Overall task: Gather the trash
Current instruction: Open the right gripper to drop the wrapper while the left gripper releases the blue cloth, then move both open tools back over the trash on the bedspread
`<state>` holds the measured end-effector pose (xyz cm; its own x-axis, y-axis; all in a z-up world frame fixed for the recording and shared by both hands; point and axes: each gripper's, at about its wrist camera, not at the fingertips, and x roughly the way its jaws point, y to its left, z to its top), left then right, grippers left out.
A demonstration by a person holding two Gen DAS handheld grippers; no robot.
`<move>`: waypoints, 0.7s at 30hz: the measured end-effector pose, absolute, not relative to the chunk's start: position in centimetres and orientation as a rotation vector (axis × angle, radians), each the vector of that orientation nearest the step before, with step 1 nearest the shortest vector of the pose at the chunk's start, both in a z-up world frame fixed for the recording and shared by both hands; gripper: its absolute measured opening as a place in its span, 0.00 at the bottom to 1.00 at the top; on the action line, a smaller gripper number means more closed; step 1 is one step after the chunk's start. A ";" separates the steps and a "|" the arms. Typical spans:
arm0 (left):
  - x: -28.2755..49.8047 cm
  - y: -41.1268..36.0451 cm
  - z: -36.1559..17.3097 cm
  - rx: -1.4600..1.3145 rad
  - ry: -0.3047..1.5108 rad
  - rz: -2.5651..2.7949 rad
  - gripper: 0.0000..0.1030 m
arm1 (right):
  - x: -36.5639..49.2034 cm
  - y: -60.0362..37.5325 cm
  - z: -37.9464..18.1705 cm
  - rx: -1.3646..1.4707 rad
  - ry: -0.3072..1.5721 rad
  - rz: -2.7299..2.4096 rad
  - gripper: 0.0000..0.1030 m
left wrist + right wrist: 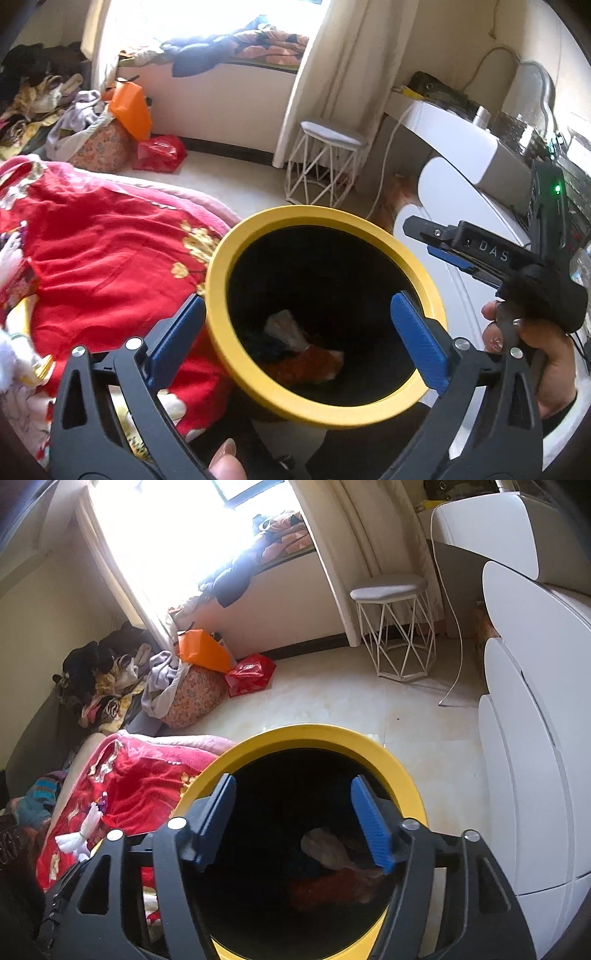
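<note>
The left tool (pixel 295 325) stands with its blue-padded fingers (pixel 417 332) spread as wide as they go, released and gripping nothing. One pad lies outside the yellow rim on the bed side, the other sits over the dark mouth on the far side; whether either pad touches the rim cannot be told. The right tool (pixel 295 823) is also released, its jaws parted less widely, both pads hanging over the opening with nothing between them. In the left wrist view the right tool (pixel 436 240) shows from the side, held in a hand (pixel 532 339) that wraps its black grip, pointing toward the bin.

The round bin with the broad yellow rim and black inside (pixel 236 273) stands on the pale tiled floor (pixel 332 709), close against the edge of the bed covered by a red blanket with gold flowers (pixel 92 240). Its mouth faces up toward both cameras, and its long axis runs down away from them, roughly upright, the rim leaning a little in both views. At the bottom lies crumpled trash (pixel 295 343): a pale scrap, something dark blue and an orange-red piece, seen again dimly in the right wrist view (pixel 332 856).

A white wire-frame stool with a grey seat (pixel 391 627) stands well apart near the curtain, and white curved drawer fronts (pixel 524 738) rise beside the bin.
</note>
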<state>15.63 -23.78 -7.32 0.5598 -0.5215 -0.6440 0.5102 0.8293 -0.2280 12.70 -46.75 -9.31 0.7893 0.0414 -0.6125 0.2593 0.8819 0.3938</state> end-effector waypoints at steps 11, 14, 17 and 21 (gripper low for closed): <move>13.9 -19.9 -4.9 -0.010 0.675 -0.510 0.90 | 13.4 -43.9 -8.5 0.414 0.658 -0.096 0.73; 13.8 -18.5 -4.2 -0.021 0.662 -0.487 0.90 | 13.6 -42.6 -8.0 0.385 0.655 -0.075 0.74; 13.7 -17.0 -3.5 -0.032 0.644 -0.458 0.90 | 13.8 -41.0 -7.5 0.359 0.646 -0.055 0.76; 13.4 -15.2 -2.6 -0.045 0.619 -0.422 0.90 | 13.8 -39.2 -6.7 0.337 0.634 -0.020 0.76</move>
